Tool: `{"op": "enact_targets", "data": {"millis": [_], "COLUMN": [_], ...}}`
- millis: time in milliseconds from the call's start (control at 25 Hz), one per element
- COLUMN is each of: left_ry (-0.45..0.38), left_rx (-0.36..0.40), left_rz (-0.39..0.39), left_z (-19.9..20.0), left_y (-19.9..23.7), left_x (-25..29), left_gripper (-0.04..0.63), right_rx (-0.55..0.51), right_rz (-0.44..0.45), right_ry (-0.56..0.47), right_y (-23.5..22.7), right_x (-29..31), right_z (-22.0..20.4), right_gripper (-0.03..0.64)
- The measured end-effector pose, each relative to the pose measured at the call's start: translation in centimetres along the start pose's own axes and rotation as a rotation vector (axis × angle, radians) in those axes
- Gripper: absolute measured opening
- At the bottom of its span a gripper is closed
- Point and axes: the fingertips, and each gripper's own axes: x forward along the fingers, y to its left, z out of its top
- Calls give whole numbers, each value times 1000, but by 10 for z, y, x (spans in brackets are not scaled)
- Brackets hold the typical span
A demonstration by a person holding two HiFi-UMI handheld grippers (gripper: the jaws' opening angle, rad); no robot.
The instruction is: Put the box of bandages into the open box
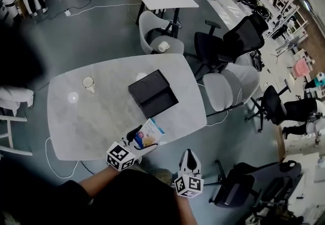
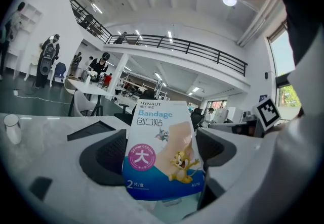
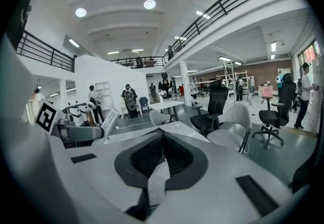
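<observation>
The bandage box (image 2: 161, 149) is clamped between the jaws of the left tool (image 1: 135, 140), over the tabletop (image 1: 91, 117) edge. The right tool (image 1: 189, 155) is closed and empty.

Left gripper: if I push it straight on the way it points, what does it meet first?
Probably nothing soon. The left gripper, shut on the box of bandages, aims just right of the open box. It would likely pass over bare table toward its edge; depth is unclear.
</observation>
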Motion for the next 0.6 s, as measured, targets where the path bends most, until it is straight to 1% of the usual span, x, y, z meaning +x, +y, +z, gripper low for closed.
{"op": "enact_targets", "data": {"millis": [160,280,440,600], "left_ry": [7,16,42,71], "left_rx": [-12,10,27,51], "left_rz": [21,32,66,97], "left_z": [-5,-6,-5,-5], "left_y": [23,36,56,80], "left_x": [14,31,53,81], "left_gripper": [448,448,448,448], "right_rx": [-27,-21,-26,-24], "right_rz": [17,40,96,141], "right_ry": [23,31,33,49], "right_y": [-3,-5,0,-10], "right_x": [20,39,56,86], "right_z": [-3,-6,-3,-5], "right_gripper": [13,13,14,12]}}
